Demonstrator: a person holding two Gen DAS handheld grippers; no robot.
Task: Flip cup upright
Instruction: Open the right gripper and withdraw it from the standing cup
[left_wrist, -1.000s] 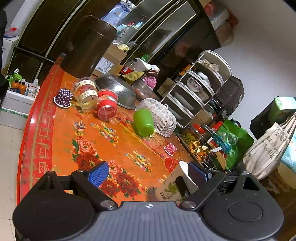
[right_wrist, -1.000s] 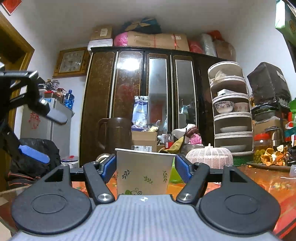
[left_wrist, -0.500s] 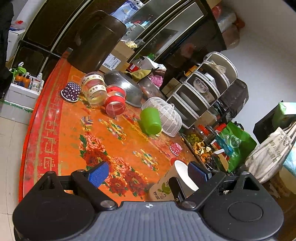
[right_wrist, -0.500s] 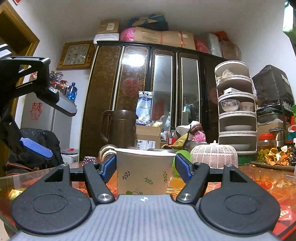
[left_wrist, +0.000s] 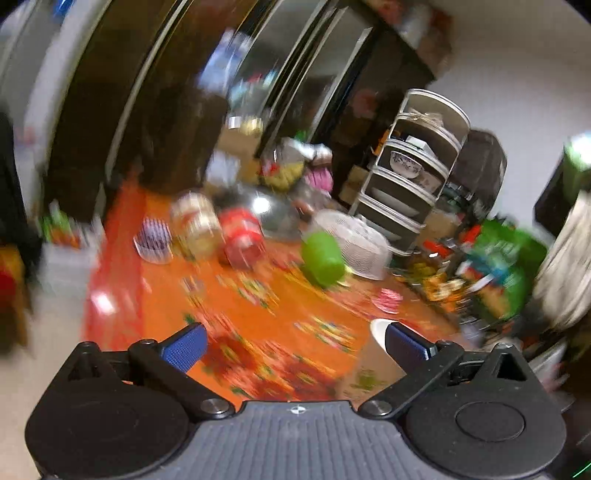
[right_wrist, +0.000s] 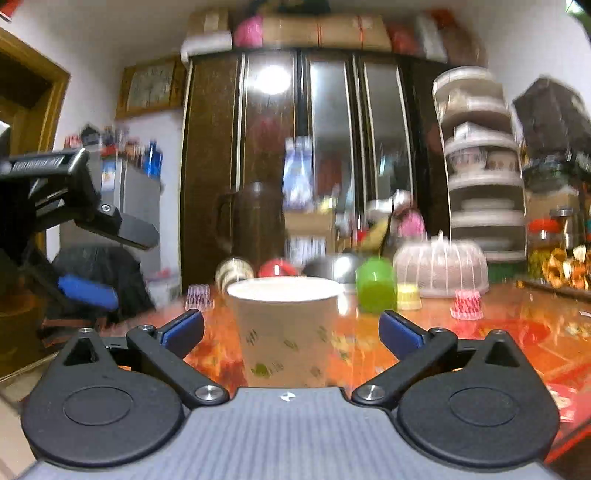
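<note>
A beige paper cup with green leaf prints (right_wrist: 286, 328) stands upright on the orange flowered table (right_wrist: 517, 332), mouth up. My right gripper (right_wrist: 291, 328) is open, its blue pads apart on either side of the cup and clear of it. In the blurred left wrist view the cup (left_wrist: 373, 354) sits at the lower right, partly behind the right finger. My left gripper (left_wrist: 295, 345) is open and empty above the table (left_wrist: 258, 314). It also shows at the left of the right wrist view (right_wrist: 88, 291).
A green cup (right_wrist: 375, 284), small patterned paper cups (right_wrist: 467, 304), a white mesh food cover (right_wrist: 439, 266), a metal bowl (right_wrist: 332, 267), jars (left_wrist: 218, 229) and a brown jug (right_wrist: 255, 221) stand further back on the table. A tiered dish rack (right_wrist: 484, 199) is at the right.
My right gripper has opened and let go of the cup, which now stands on the table. Both cameras are moving, so both views are blurred.
</note>
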